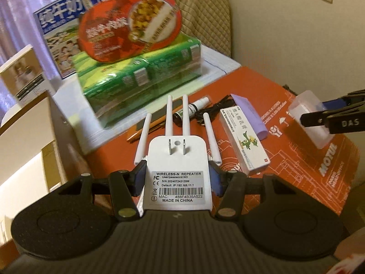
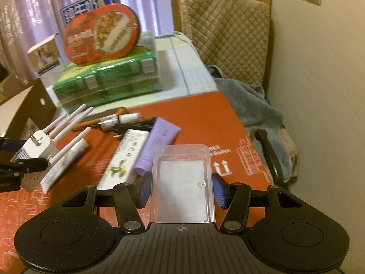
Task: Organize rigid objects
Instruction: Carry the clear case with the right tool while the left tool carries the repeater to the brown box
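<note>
A white repeater, four antennas up and plug prongs facing the camera, sits clamped between the pads of the left gripper, raised above the orange board. The right gripper grasps a clear case by its sides, also held over the board. Below them lie a white carton with a green figure, a purple tube just beside it, a small bottle and a black cable. Behind, a red bowl rests on green packs, with a blue box at the back.
</note>
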